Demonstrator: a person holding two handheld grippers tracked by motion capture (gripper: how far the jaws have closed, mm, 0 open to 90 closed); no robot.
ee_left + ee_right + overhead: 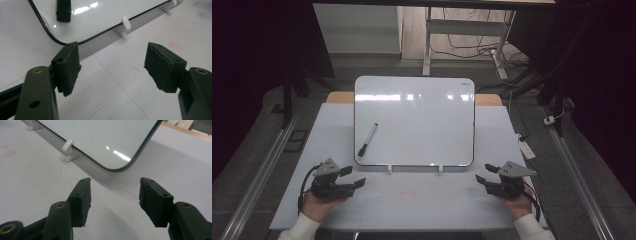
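Note:
A white dry-erase board [414, 120] leans back on two small white feet [389, 168] in the middle of the table. A marker [367, 140] with a black cap lies on the board's lower left part; its cap end [63, 10] shows in the left gripper view. My left gripper [353, 177] rests on the table in front of the board's left corner [53, 37], open and empty. My right gripper [486, 173] rests in front of the board's right corner [117, 167], also open and empty.
The white tabletop [412, 200] carries faint red marks [175, 45] in front of the board. A wooden edge [488, 99] shows behind the board. Metal rails [259, 175] run along both sides, and a desk frame with cables [472, 47] stands beyond.

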